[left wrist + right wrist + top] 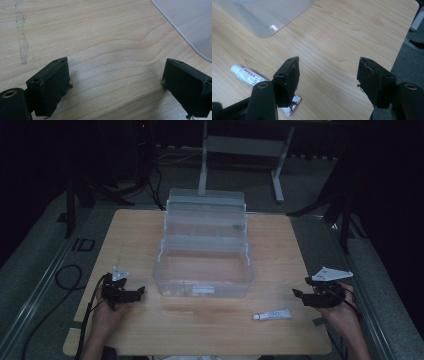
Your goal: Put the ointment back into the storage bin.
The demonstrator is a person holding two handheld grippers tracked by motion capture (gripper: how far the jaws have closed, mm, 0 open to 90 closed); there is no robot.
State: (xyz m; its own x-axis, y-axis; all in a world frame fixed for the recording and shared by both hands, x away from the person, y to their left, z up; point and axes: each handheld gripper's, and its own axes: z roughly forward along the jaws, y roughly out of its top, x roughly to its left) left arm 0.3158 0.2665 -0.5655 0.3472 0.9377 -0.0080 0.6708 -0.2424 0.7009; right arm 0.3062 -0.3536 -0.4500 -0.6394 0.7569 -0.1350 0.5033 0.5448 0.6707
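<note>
Wooden bench point(150, 230) is carrying a clear organizer box point(204, 250) at centre. Right tool point(299, 296) is hovering wide open, empty, near the white tube point(272, 315). Left tool point(141, 291) is sitting open, gripping nothing.

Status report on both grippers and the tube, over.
Left gripper open, empty. Right gripper open, empty, near tube. Tube flat on table, before clear box. Nothing in the way.

Surface point(150, 330) is pale matt wood-grain laminate, storage box point(202, 270) clear, slightly glossy plastic, tube point(272, 315) smooth white with printed label and crimped metallic-looking end, tool point(328, 77) pads matt black, scuffed rubbery plastic.
</note>
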